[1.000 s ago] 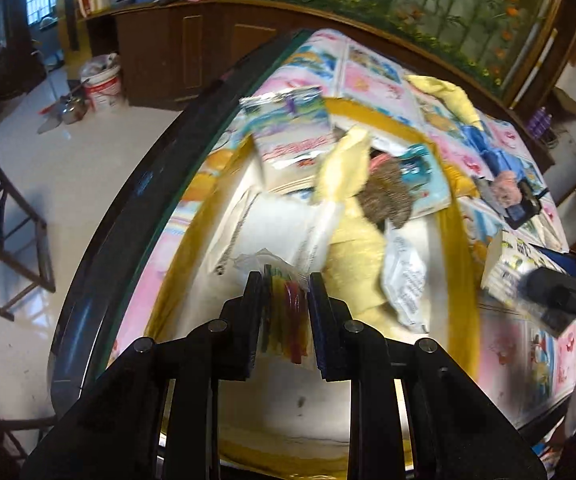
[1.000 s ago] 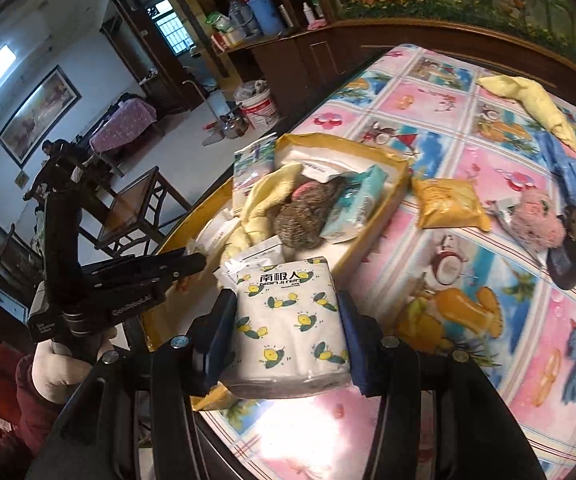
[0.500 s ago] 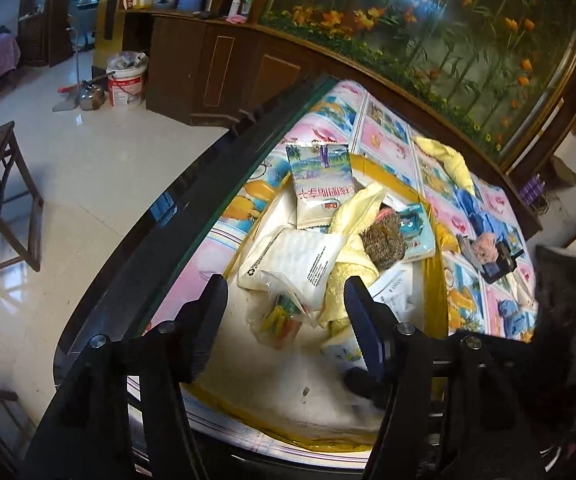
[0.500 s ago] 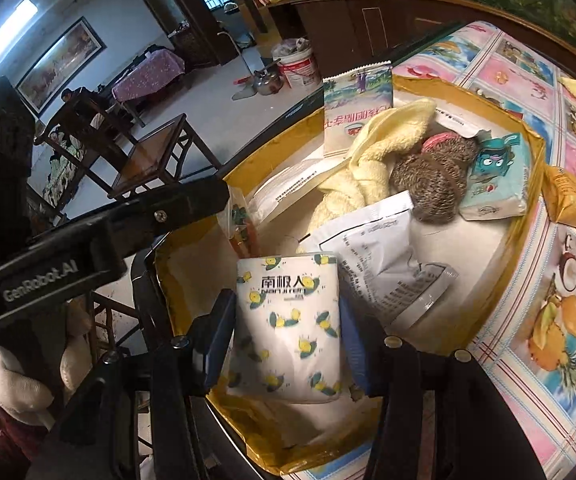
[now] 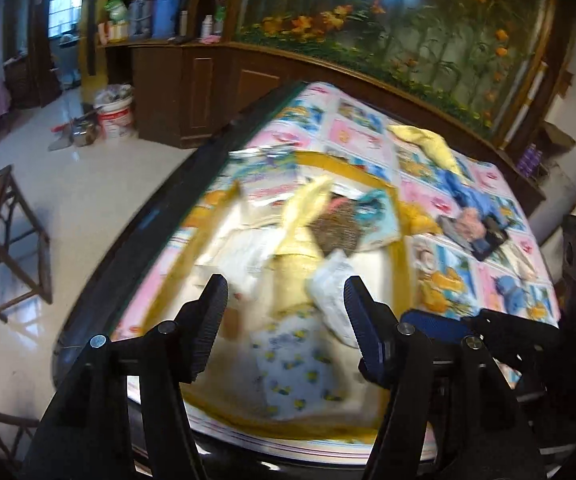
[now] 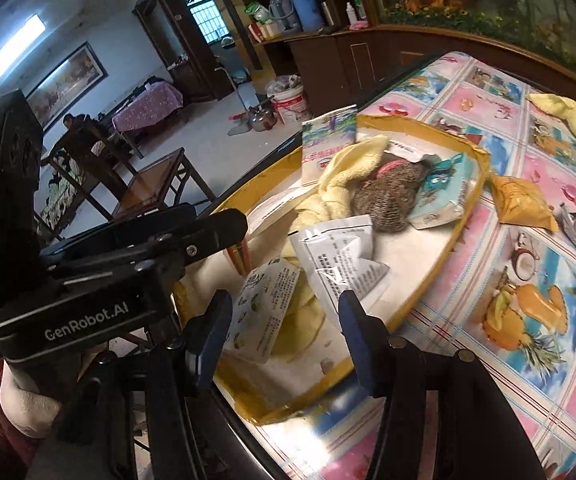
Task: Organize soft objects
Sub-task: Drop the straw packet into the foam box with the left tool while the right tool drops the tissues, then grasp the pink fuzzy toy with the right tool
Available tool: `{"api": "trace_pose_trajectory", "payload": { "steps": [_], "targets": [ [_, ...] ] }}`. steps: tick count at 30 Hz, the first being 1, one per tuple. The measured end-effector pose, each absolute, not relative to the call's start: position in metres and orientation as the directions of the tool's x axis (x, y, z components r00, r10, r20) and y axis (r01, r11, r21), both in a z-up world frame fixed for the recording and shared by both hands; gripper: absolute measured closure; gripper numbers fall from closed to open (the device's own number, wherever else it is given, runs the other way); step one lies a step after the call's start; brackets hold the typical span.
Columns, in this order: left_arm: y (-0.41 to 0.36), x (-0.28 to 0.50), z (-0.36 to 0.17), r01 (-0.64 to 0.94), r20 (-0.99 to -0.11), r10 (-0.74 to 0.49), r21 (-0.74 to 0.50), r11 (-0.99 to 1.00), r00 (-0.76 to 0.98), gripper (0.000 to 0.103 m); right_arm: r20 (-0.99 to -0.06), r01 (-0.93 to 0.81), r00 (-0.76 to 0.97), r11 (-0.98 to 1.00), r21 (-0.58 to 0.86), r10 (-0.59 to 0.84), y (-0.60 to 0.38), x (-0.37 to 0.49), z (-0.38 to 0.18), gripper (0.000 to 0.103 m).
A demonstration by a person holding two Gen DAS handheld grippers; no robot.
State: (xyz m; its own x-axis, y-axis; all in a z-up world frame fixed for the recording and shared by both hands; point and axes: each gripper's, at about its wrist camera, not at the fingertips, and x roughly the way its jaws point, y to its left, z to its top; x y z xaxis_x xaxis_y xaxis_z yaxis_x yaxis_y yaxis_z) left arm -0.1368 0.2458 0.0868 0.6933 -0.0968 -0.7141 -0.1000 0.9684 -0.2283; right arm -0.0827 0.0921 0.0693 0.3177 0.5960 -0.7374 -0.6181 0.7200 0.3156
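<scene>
Drop step: right claw [image 6: 286,330], just opening, hangs released above the tissue pack [image 6: 262,312] in the tray [image 6: 463,216]; left claw [image 5: 284,316] empty, released. Next, fetch the yellow pouch [image 6: 521,202] beyond the right claw.

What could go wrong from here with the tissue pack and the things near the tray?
1. The tissue pack leans tilted against the yellow towel, apart from the right gripper fingers; it may tip over.
2. The left gripper hangs close beside; the two could collide.
3. The yellow pouch lies outside the tray and could be forgotten.
</scene>
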Motion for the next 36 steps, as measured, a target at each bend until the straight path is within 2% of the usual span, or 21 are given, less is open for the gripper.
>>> {"api": "trace_pose_trajectory", "payload": {
  "steps": [6,10,13,23,29,31,36],
  "targets": [
    [0.213,-0.136,0.096,0.007,-0.7,-0.228,-0.303,0.953,0.676,0.042,-0.716,-0.486,0.459,0.823,0.294,0.526,0.006,-0.068,0.085,0.048],
    [0.197,-0.135,0.097,0.045,-0.692,-0.274,-0.33,0.943,0.667,0.042,-0.723,-0.273,0.589,0.932,0.24,0.359,-0.071,-0.039,0.102,0.048],
    [0.187,-0.135,0.095,0.07,-0.694,-0.296,-0.335,0.94,0.656,0.042,-0.741,-0.19,0.607,0.958,0.216,0.288,-0.101,-0.018,0.108,0.047],
    [0.188,-0.141,0.092,0.072,-0.701,-0.301,-0.337,0.939,0.647,0.042,-0.792,-0.268,0.513,0.939,0.217,0.33,-0.023,0.049,0.085,0.048],
    [0.2,-0.15,0.088,0.053,-0.704,-0.299,-0.35,0.935,0.644,0.042,-0.853,-0.182,0.455,0.965,0.19,0.254,0.021,0.108,0.047,0.051],
    [0.203,-0.151,0.085,0.05,-0.707,-0.302,-0.354,0.934,0.639,0.042,-0.872,-0.192,0.437,0.97,0.148,0.22,0.03,0.115,0.037,0.057],
    [0.209,-0.149,0.08,0.048,-0.705,-0.316,-0.373,0.927,0.635,0.042,-0.901,-0.318,0.374,0.943,0.098,0.219,0.037,0.09,0.036,0.057]
  ]
}}
